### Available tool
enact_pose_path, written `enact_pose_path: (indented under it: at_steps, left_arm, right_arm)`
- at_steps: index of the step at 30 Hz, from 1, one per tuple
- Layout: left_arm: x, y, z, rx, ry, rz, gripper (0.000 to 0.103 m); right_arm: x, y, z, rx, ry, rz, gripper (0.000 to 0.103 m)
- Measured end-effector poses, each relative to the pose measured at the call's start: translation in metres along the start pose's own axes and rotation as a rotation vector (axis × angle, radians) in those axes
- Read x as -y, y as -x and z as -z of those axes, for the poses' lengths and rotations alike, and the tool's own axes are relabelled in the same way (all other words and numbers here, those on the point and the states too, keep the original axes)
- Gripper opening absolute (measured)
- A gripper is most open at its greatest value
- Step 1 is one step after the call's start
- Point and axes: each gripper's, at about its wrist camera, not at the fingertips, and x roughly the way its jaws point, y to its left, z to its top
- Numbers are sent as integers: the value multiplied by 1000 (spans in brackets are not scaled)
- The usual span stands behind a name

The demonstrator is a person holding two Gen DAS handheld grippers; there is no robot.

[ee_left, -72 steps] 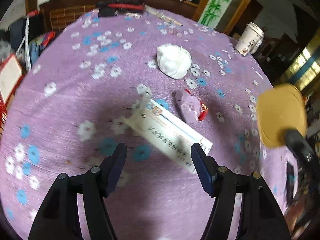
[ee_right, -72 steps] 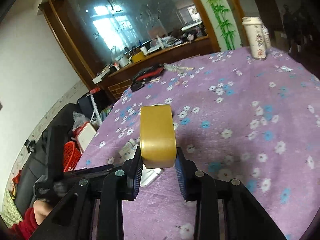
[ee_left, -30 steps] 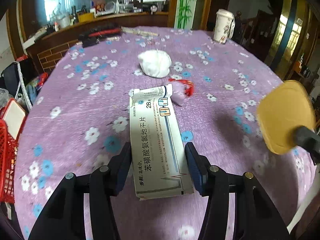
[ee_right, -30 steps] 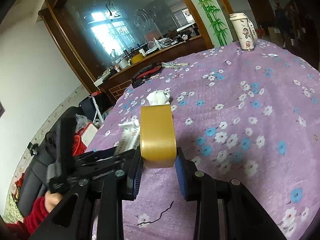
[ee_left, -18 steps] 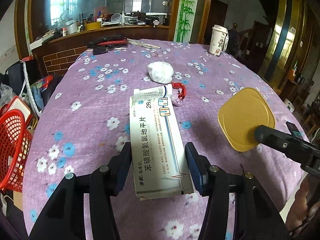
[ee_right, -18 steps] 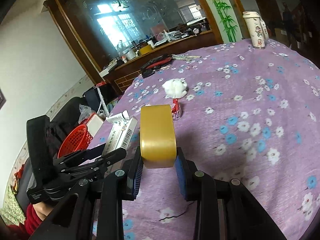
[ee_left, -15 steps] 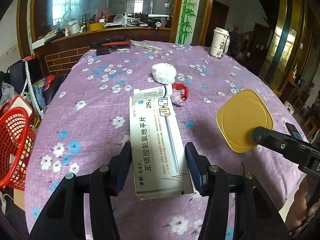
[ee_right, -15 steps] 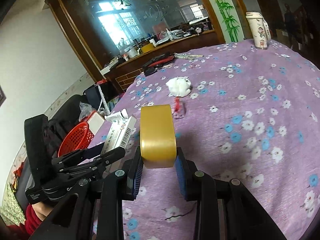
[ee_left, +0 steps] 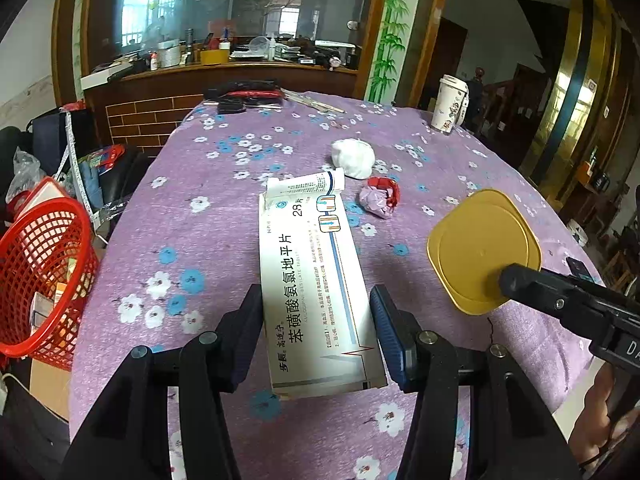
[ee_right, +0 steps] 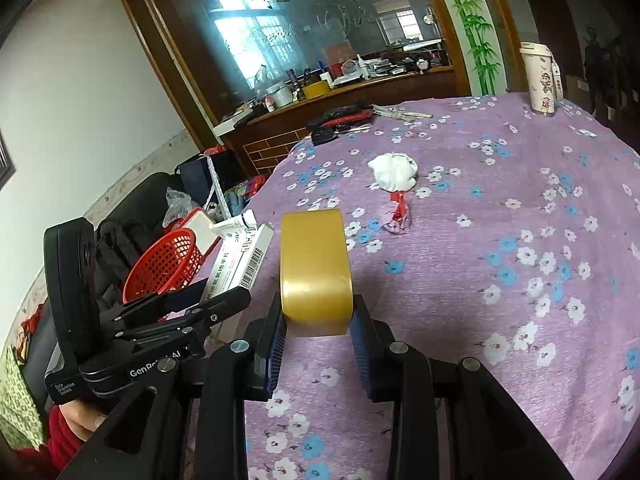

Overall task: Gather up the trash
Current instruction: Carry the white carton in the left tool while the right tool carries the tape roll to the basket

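My left gripper [ee_left: 316,316] is shut on a white medicine box [ee_left: 316,280] with an open end flap, held above the purple flowered tablecloth [ee_left: 224,200]. My right gripper [ee_right: 316,324] is shut on a yellow plastic tub [ee_right: 314,268], which shows from the side as a rounded yellow square, the tub [ee_left: 482,254], in the left wrist view. A white crumpled tissue [ee_left: 353,158] and a small purple and red wrapper [ee_left: 380,199] lie on the table beyond. A red mesh basket [ee_left: 36,264] stands off the table's left edge, holding some scraps.
A paper cup [ee_left: 450,104] stands at the table's far right. Black and red tools [ee_left: 246,94] lie at the far edge. Bags [ee_left: 92,168] and a dark sofa [ee_right: 128,224] crowd the floor left of the table. A wooden counter [ee_left: 224,76] lies behind.
Both grippers have pulled back from the table with their loads, toward its left side. The red basket has come into fuller view at left; the tissue and wrapper look farther away.
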Motion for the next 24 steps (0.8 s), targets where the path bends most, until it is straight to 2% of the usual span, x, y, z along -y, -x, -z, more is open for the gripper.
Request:
enact_pose_path:
  at_steps: [11, 24]
  left_arm:
    - [-23, 25, -1, 47, 45, -12, 52]
    - [-74, 51, -5, 102, 136, -65, 52]
  right_arm:
    - [-28, -9, -4, -21, 45, -21, 33]
    - [-71, -39, -18, -66, 120, -66, 33]
